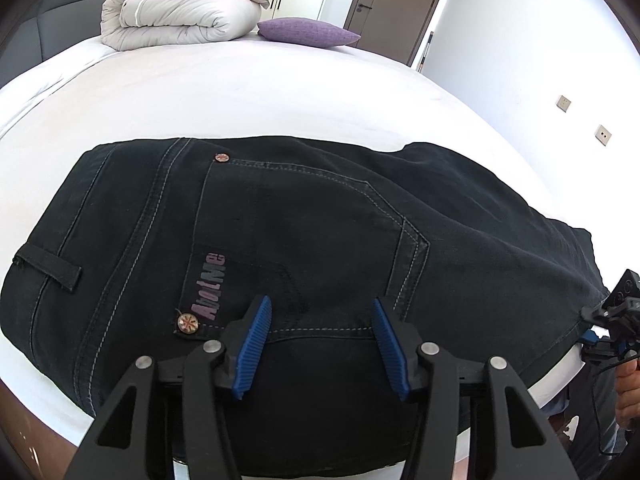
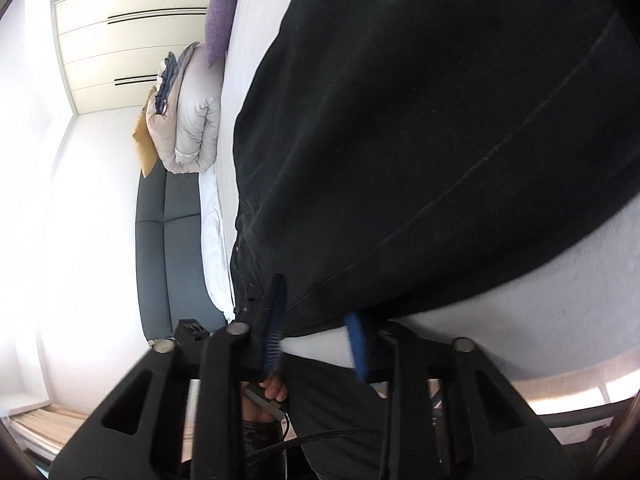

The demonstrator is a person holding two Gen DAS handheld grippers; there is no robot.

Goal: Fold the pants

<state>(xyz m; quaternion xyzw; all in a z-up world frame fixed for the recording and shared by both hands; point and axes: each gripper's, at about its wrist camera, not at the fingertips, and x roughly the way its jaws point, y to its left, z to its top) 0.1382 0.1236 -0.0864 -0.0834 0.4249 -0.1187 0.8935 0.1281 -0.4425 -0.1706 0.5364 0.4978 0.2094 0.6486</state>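
With the pants (image 1: 304,240) lying flat on the bed (image 1: 240,92), our left gripper (image 1: 320,340) spread wide above the back pocket and our right gripper (image 2: 316,328) spread at their edge, we should clamp each side evenly before lifting.

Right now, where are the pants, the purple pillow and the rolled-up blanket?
pants (image 1: 304,216): left wrist view, on the back pocket.
purple pillow (image 1: 308,31): left wrist view, on its middle.
rolled-up blanket (image 1: 180,16): left wrist view, on its front roll.
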